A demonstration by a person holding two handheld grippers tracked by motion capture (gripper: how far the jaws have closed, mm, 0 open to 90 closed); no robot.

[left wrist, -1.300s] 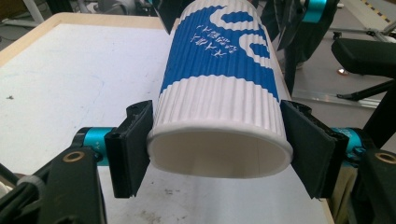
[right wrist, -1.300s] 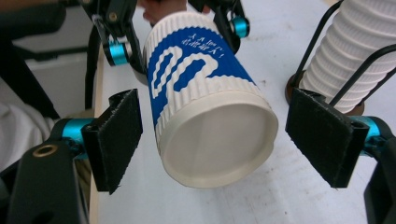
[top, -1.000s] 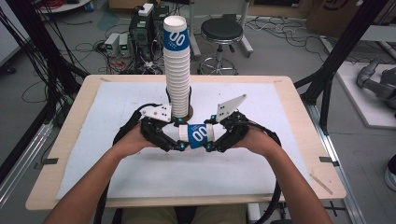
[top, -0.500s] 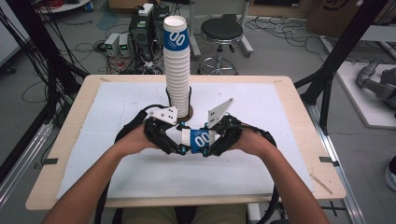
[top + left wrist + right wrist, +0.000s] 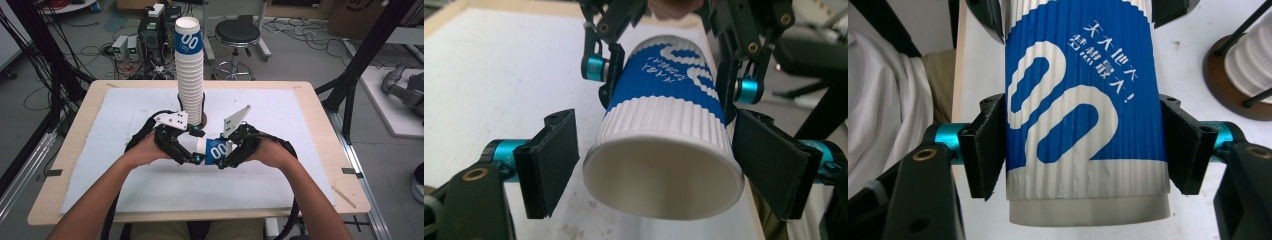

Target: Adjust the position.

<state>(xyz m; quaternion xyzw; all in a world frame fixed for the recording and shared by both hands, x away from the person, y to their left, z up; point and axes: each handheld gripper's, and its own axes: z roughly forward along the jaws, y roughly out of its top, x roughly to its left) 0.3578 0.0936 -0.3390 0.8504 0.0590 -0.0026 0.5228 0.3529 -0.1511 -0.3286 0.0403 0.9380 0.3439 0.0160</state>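
Cup handoff, left claw (image 5: 192, 145) to right claw (image 5: 223, 161), above tabletop (image 5: 280, 115).
Right pads just closed, clamped on blue-and-white paper cup (image 5: 214, 150) mid-body; left just opened, jaws standing off the rim, holding nothing. Pull left straight back off the rim; keep squeeze light, ribbed wall crushes easily. Mind cup stack (image 5: 190, 75) just behind.

I'm seeing a ribbed paper cup (image 5: 1083, 125), matt blue print on white, between rough black foam-like pads (image 5: 985, 152). Anodised teal metal pins (image 5: 594, 67) gleam; the table (image 5: 327, 125) shows pale wood under white matt sheet (image 5: 125, 115).
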